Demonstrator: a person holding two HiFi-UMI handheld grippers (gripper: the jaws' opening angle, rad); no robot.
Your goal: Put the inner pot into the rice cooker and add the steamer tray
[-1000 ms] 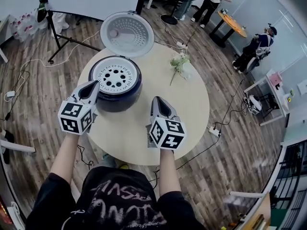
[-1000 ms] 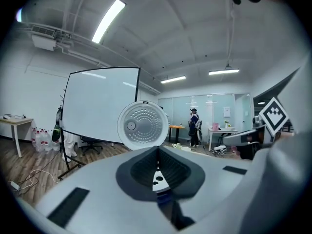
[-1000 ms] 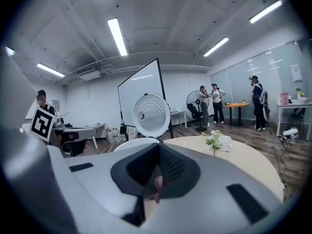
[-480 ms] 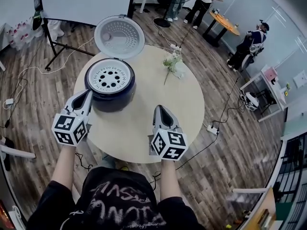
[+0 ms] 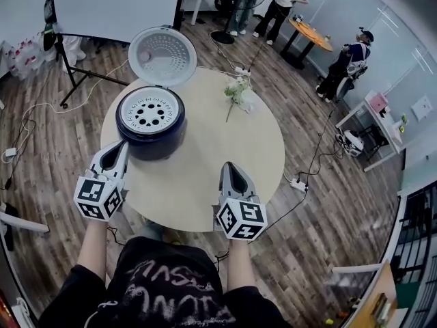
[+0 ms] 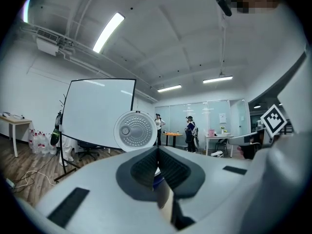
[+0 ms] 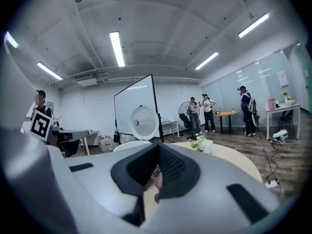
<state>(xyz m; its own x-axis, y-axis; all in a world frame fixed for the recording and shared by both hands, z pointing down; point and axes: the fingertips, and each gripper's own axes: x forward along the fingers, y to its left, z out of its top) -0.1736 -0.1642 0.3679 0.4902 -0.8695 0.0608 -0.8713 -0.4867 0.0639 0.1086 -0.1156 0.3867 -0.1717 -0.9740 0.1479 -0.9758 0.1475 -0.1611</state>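
Observation:
The dark blue rice cooker (image 5: 150,125) stands at the far left of the round beige table (image 5: 205,183). A white perforated steamer tray (image 5: 150,113) sits in its top. Its round lid (image 5: 162,57) stands open behind it and also shows in the left gripper view as the lid (image 6: 135,130) and in the right gripper view as the lid (image 7: 144,123). My left gripper (image 5: 121,147) is shut and empty, just short of the cooker's near left side. My right gripper (image 5: 229,167) is shut and empty over the table's near edge, apart from the cooker. Both point level across the table.
A small bunch of flowers (image 5: 237,91) lies at the table's far side, seen as flowers (image 7: 201,144) ahead of the right gripper. A whiteboard on a stand (image 5: 113,9) rises behind the table. Cables (image 5: 300,183) run over the wooden floor. Several people stand at the back.
Both grippers have drawn back toward me, away from the cooker. The left one has left the cooker's side for the table's near left edge. Both stayed shut.

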